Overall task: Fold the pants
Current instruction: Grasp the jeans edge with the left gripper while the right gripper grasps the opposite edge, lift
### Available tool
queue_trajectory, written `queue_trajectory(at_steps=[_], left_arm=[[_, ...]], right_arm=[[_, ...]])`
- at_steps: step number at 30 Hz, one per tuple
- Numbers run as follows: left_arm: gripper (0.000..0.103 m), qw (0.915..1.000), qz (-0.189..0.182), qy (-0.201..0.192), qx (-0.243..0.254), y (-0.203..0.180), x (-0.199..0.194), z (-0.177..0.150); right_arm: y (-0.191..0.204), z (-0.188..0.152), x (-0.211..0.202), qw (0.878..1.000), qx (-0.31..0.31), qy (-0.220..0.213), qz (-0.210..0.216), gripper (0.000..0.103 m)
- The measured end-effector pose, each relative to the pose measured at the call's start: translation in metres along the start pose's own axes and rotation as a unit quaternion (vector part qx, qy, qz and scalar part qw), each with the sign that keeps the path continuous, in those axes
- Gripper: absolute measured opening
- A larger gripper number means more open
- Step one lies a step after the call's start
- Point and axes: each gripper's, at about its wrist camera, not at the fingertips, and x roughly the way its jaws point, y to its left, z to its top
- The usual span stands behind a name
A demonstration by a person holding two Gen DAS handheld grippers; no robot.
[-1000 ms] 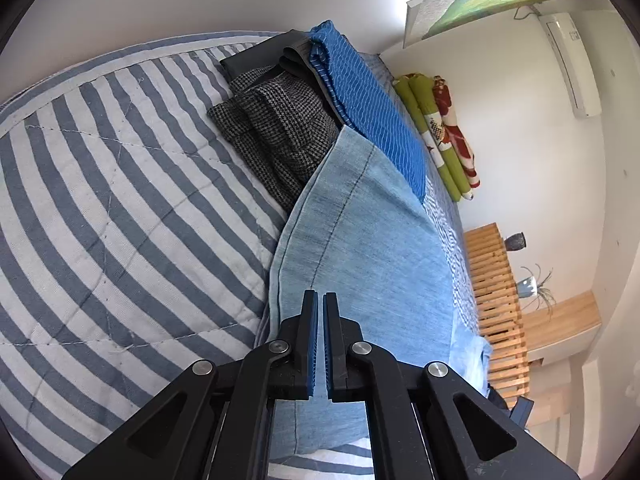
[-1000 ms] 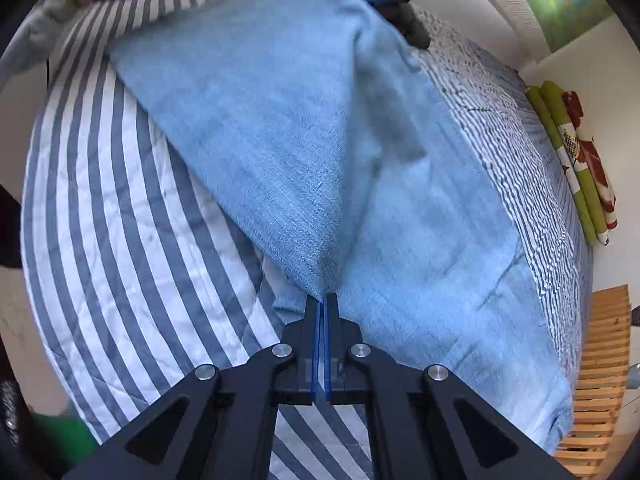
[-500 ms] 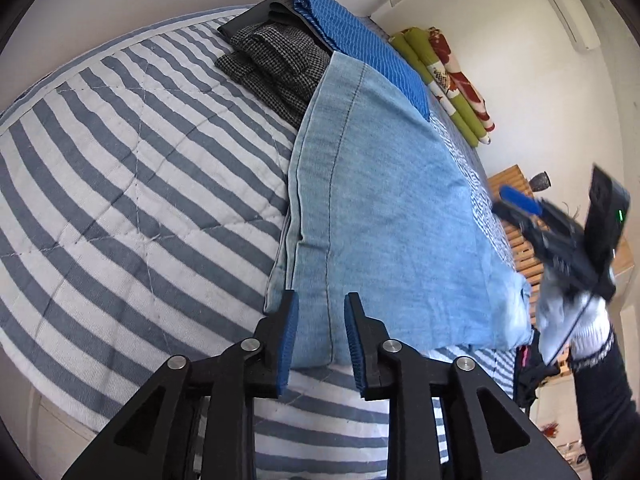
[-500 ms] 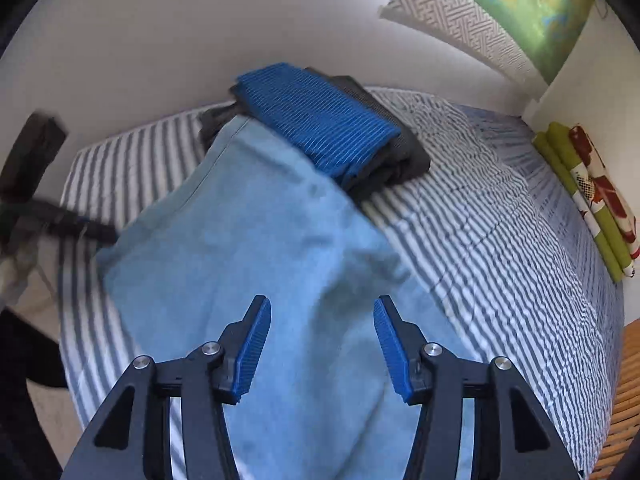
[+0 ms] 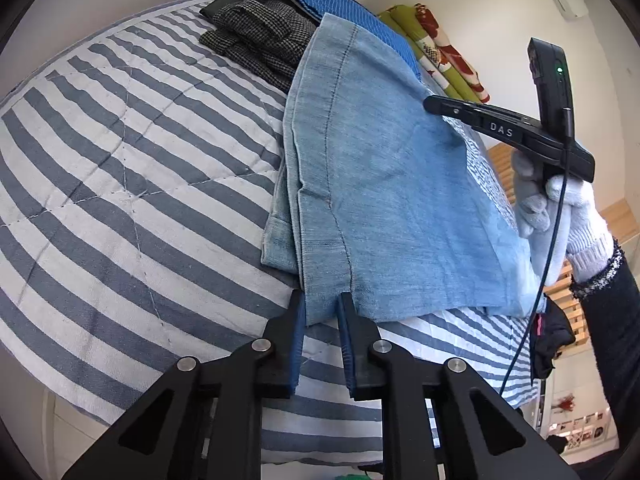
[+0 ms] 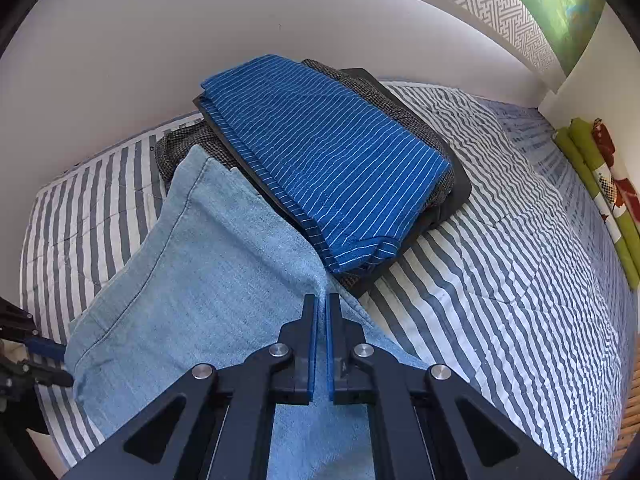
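Light blue jeans (image 5: 380, 200) lie folded on the striped bed, their far end resting against a stack of folded clothes. My left gripper (image 5: 322, 312) is open at the near corner of the jeans, with the denim edge reaching between its fingertips. In the right wrist view the same jeans (image 6: 192, 280) spread out below my right gripper (image 6: 322, 300), which is shut with its tips at the denim beside the blue striped garment; no cloth shows between its pads. In the left wrist view, a gloved hand (image 5: 568, 208) holds the right gripper (image 5: 430, 103) just over the jeans.
The stack holds a blue pinstriped garment (image 6: 320, 160), a grey houndstooth one (image 5: 260, 36) and a dark one under them. The striped quilt (image 6: 500, 240) covers the bed. Green and red rolled cushions (image 6: 600, 184) lie along the wall. A wooden slatted bench (image 5: 500, 156) stands beyond the bed.
The right gripper let go of the denim, opened wide, then shut again over the folded jeans. The left gripper opened and drew back to the jeans' near corner.
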Motion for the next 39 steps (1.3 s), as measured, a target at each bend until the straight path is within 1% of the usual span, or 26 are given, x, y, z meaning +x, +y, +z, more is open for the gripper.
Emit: queue_trajectory(at_steps=[4,6,7,9,10,13,14,16,18,19,21,22,24,25,26,28,30,31,32,33,34,35,36,37,38,39], left_arm=[[0.006,0.9997,-0.001,-0.024,-0.004,0.006,-0.012,0.008],[0.005,0.9993,0.013,-0.035,-0.003,0.006,-0.015,0.011],[0.005,0.999,0.021,-0.038,-0.001,0.006,-0.017,0.014],[0.005,0.9988,0.022,-0.043,0.001,0.009,-0.022,0.018],[0.004,0.9987,0.024,-0.045,0.002,0.006,-0.022,0.019],[0.004,0.9979,0.047,-0.042,0.017,0.005,-0.023,0.021],[0.004,0.9979,0.047,-0.039,0.02,-0.003,-0.016,0.02],[0.004,0.9976,0.052,-0.036,0.026,-0.01,-0.016,0.017],[0.004,0.9975,0.055,-0.035,0.028,-0.007,-0.016,0.015],[0.004,0.9976,0.054,-0.034,0.026,-0.004,-0.017,0.014],[0.004,0.9979,0.052,-0.032,0.019,0.001,-0.017,0.014],[0.004,0.9981,0.049,-0.032,0.017,0.001,-0.019,0.014],[0.004,0.998,0.051,-0.032,0.018,0.002,-0.02,0.014],[0.004,0.9979,0.053,-0.032,0.018,0.001,-0.021,0.014],[0.004,0.9978,0.054,-0.034,0.017,0.002,-0.022,0.015],[0.004,0.9974,0.057,-0.039,0.018,0.001,-0.026,0.015],[0.005,0.9961,0.066,-0.056,0.017,0.0,-0.032,0.017],[0.011,0.996,0.066,-0.058,0.016,-0.002,-0.033,0.018],[0.02,0.9959,0.068,-0.059,0.01,-0.002,-0.032,0.022],[0.04,0.9954,0.071,-0.064,0.001,0.0,-0.031,0.024],[0.053,0.995,0.074,-0.067,-0.007,0.002,-0.03,0.027],[0.053,0.9956,0.071,-0.06,-0.012,0.003,-0.024,0.03],[0.053,0.9968,0.065,-0.045,-0.01,0.004,-0.014,0.032],[0.053,0.9964,0.068,-0.051,0.001,0.0,-0.011,0.033],[0.053,0.9964,0.07,-0.047,0.01,-0.006,-0.005,0.035],[0.053,0.996,0.072,-0.048,0.021,-0.01,0.0,0.036]], right_arm=[[-0.004,-0.005,-0.013,1.0,0.001,-0.002,-0.001,0.002],[-0.009,-0.011,-0.023,1.0,0.006,-0.008,0.002,0.002],[-0.013,-0.013,-0.024,1.0,0.011,-0.005,-0.004,0.002],[-0.021,-0.016,-0.016,1.0,0.02,0.015,-0.019,0.002],[-0.025,-0.018,-0.01,0.999,0.026,0.026,-0.019,0.002],[-0.031,-0.021,0.003,0.998,0.041,0.053,-0.006,0.003],[-0.03,-0.021,0.004,0.998,0.041,0.049,-0.01,0.003],[-0.026,-0.019,-0.002,0.999,0.036,0.016,-0.011,0.003],[-0.02,-0.015,-0.012,0.999,0.028,-0.021,0.002,0.003],[-0.018,-0.012,-0.013,0.999,0.022,-0.024,0.003,0.004],[-0.013,-0.006,-0.012,1.0,0.008,-0.017,-0.002,0.012],[-0.015,-0.004,-0.009,1.0,0.004,-0.011,-0.007,0.019],[-0.014,0.0,-0.003,1.0,-0.006,0.0,-0.001,0.016],[-0.012,0.001,0.003,1.0,-0.014,0.015,-0.009,0.002],[-0.009,0.0,0.011,0.999,-0.024,0.035,-0.019,0.003],[-0.003,-0.008,0.018,0.997,-0.046,0.061,-0.027,0.003],[0.004,-0.015,0.021,0.995,-0.064,0.066,-0.033,0.003],[0.005,-0.017,0.022,0.995,-0.067,0.065,-0.037,0.003],[0.004,-0.017,0.022,0.995,-0.067,0.062,-0.039,0.005],[0.004,-0.016,0.022,0.995,-0.064,0.062,-0.039,0.005],[0.003,-0.015,0.021,0.995,-0.063,0.065,-0.039,0.005],[0.003,-0.014,0.02,0.995,-0.063,0.065,-0.04,0.005],[0.003,-0.012,0.019,0.995,-0.067,0.065,-0.042,0.006],[0.003,-0.011,0.018,0.994,-0.072,0.064,-0.045,0.008],[0.002,-0.008,0.016,0.994,-0.076,0.06,-0.045,0.01],[0.002,-0.006,0.013,0.995,-0.079,0.053,-0.04,0.017]])
